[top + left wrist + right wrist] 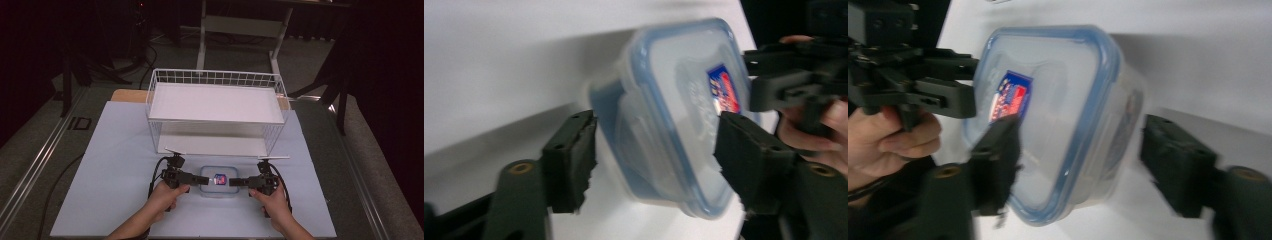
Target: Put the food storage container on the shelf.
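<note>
Two grippers, left [194, 178] and right [239, 182], straddle your clear lidded container [218, 181] on the table [115, 165] before the wire basket [216, 107], jaws apart, unclamped; it looks light, stiff, slick, so grip its short ends below the lid rim.

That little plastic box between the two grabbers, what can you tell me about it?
The box is a small, clear plastic food container with rounded corners, a blue-rimmed lid shut on top and a red-and-blue sticker on the lid. Whether anything is inside cannot be told. It sits flat on the pale table, in front of the white wire basket. The left gripper and right gripper flank its two ends, each with a jaw on either side; whether they touch it is unclear.
</note>
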{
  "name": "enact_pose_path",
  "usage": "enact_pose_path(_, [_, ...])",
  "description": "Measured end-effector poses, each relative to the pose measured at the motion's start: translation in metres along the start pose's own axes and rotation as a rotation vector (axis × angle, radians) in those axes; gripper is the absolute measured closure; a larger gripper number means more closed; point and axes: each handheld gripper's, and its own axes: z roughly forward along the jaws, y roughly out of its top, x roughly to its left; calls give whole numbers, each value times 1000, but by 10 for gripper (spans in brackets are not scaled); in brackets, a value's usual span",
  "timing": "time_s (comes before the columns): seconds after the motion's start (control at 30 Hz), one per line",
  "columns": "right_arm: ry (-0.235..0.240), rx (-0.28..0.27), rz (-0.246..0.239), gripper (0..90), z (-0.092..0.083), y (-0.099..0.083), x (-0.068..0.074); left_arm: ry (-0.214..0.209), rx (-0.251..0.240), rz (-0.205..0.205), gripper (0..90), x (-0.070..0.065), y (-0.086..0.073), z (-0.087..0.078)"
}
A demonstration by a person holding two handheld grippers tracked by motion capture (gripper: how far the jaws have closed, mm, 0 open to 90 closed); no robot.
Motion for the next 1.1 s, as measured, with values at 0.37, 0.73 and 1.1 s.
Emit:
enact_pose_path(0.37, [-15,-28,-8,441,-4,-7,7,52,-31,75,467,-13,-7,-6])
enact_pose_path(0.73, [-65,-95,-85,454,-8,-23,20,121,-60,151,498,-29,-17,-9])
enact_pose_path(1.1, [-104,-156,-150,456,-8,-30,31,151,-111,182,502,-34,-17,-15])
